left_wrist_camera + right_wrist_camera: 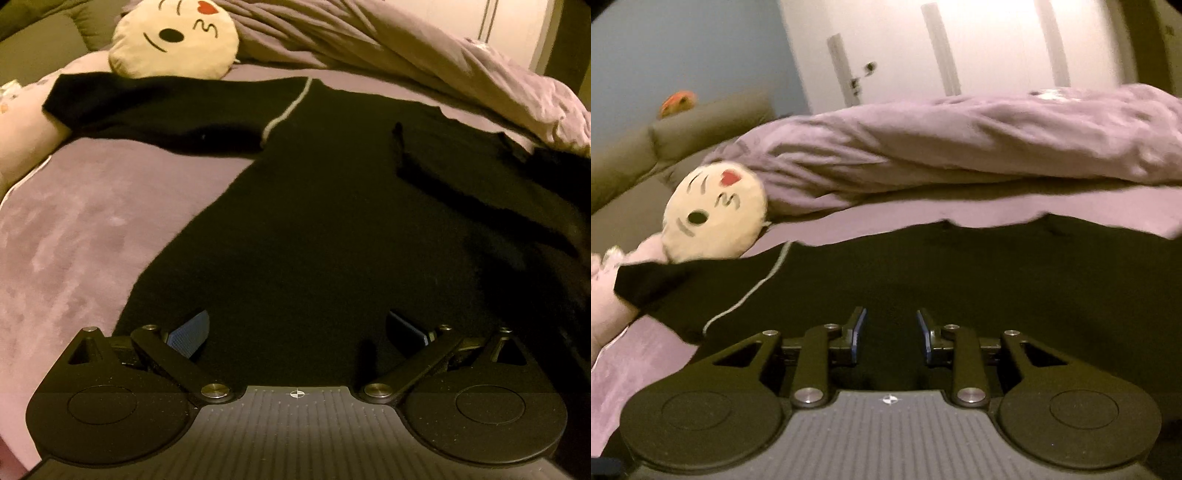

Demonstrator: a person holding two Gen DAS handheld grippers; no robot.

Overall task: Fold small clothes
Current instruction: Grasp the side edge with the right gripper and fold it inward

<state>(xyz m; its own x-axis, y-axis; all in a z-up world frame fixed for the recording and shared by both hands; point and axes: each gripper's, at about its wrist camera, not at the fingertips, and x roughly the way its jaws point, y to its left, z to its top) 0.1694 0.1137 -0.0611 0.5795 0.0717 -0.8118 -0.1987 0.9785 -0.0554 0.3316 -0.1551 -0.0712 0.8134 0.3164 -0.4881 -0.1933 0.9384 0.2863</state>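
Nearest, the left gripper [297, 332] hangs over the hem end of the black garment [295, 221], its jaws spread wide with nothing between them. The right gripper [891, 332] is also over the garment [923, 266], jaws parted and empty. The garment lies flat on the purple bed [74, 229]. Beyond its sleeve sits an emoji pillow [173, 37], and a rumpled duvet [942, 147] lies past the garment.

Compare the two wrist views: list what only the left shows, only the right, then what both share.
Only the left wrist view: the sleeve folded in over the black garment.

Only the right wrist view: the white wardrobe doors and an orange toy on the headboard.

Both: the garment with its pale seam stripe, the emoji pillow, the purple duvet, and open jaws.
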